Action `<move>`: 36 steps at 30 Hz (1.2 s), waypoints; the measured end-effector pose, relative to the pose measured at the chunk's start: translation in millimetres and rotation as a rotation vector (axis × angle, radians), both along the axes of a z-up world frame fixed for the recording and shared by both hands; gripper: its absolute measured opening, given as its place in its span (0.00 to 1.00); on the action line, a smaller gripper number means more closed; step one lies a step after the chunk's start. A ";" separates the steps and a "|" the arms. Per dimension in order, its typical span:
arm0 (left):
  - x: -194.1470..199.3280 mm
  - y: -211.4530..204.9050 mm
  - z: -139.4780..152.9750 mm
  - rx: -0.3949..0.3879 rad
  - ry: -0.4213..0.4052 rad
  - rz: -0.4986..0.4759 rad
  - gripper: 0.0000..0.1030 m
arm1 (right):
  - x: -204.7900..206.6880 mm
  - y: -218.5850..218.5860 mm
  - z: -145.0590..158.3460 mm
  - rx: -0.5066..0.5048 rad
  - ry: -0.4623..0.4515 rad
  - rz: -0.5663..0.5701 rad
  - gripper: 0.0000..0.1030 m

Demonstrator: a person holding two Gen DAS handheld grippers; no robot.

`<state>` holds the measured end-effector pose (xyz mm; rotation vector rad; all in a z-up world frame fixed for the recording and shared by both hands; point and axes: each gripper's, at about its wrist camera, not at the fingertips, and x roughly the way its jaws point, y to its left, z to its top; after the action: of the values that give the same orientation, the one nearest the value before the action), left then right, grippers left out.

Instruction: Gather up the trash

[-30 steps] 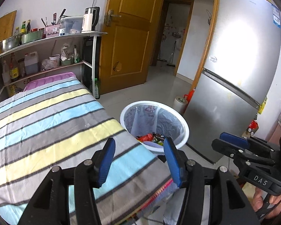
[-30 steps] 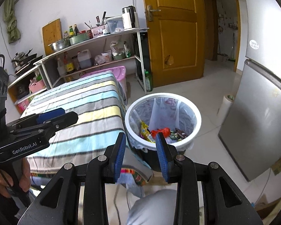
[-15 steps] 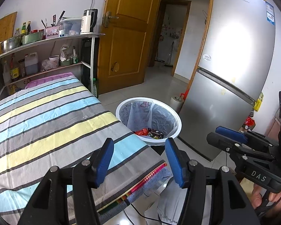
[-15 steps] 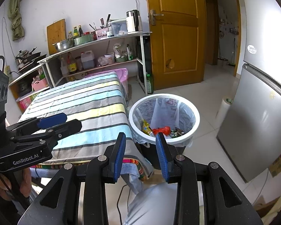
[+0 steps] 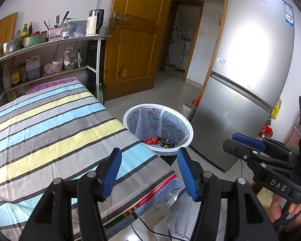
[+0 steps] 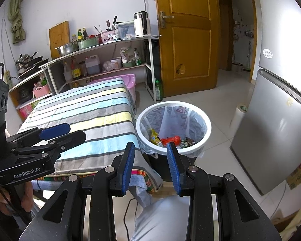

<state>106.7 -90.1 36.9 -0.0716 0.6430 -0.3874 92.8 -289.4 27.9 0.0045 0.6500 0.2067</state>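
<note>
A white-rimmed bin [image 5: 189,134] with a clear liner stands on the floor by the table's corner. Trash lies in it, among it a red wrapper [image 5: 150,140]. The striped tablecloth [image 5: 50,132] bears no trash that I can see. My left gripper [image 5: 148,160] hangs open over the table's near corner with nothing between its blue pads. In the right wrist view the bin [image 6: 208,127] and its red wrapper [image 6: 170,140] lie just beyond my right gripper [image 6: 150,150], which is open with nothing between its pads. Each gripper shows in the other's view: right [image 5: 229,140], left [image 6: 77,130].
A silver fridge [image 5: 246,92] stands right of the bin, with a paper roll [image 5: 187,108] at its foot. A wooden door [image 5: 134,46] and a loaded kitchen shelf [image 5: 50,46] line the back wall. A person's grey-clad knee [image 6: 162,214] and a black cable [image 6: 128,210] are below me.
Both views have drawn back slightly from the bin, so more of the table's near corner shows. Both grippers' jaws look as they did.
</note>
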 end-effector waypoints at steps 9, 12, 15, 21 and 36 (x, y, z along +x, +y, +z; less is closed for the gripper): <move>0.8 -1.7 -0.6 0.003 0.003 0.000 0.59 | 2.7 -1.7 -1.9 -0.001 0.008 -0.003 0.33; 0.8 -2.1 -0.8 0.002 0.003 -0.001 0.59 | 3.5 -2.7 -2.8 -0.002 0.012 -0.004 0.33; 1.3 -2.1 -1.6 -0.004 0.008 0.000 0.59 | 3.5 -2.7 -2.9 -0.002 0.012 -0.005 0.33; 2.3 -2.1 -1.5 -0.004 0.011 0.000 0.59 | 3.7 -3.3 -3.6 -0.002 0.013 -0.005 0.33; 3.3 -2.4 -2.6 -0.008 0.017 -0.006 0.60 | 4.1 -4.6 -5.9 -0.003 0.016 -0.006 0.33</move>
<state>110.0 -92.5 34.3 -0.0806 0.6590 -0.3960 96.8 -294.0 21.9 0.0050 0.6665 0.2005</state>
